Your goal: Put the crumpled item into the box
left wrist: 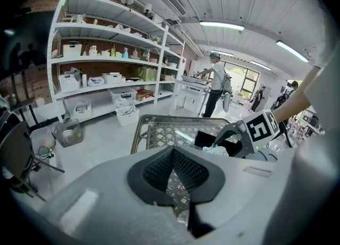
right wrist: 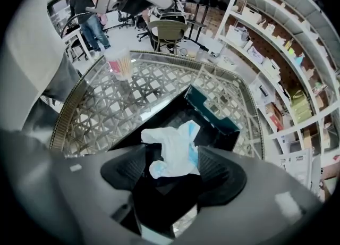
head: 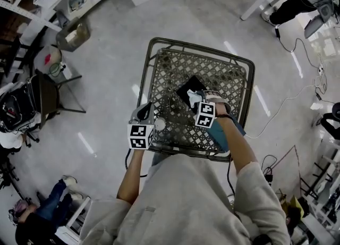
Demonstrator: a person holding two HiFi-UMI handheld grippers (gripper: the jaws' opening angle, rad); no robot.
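Crumpled item (right wrist: 172,151) lying loose between wide-apart jaws of right hand-held gripper (right wrist: 172,165), pointing down over the black box (right wrist: 213,110) mid-frame, likely for a straight drop-in. Left hand-held gripper (left wrist: 172,154) idling at table's (head: 151,63) lower-left edge, jaws together, empty, out of the way.

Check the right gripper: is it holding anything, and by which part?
Nothing is gripped. On the right gripper the jaws stand apart; the crumpled white-and-blue item lies loose between them, over the open black box.
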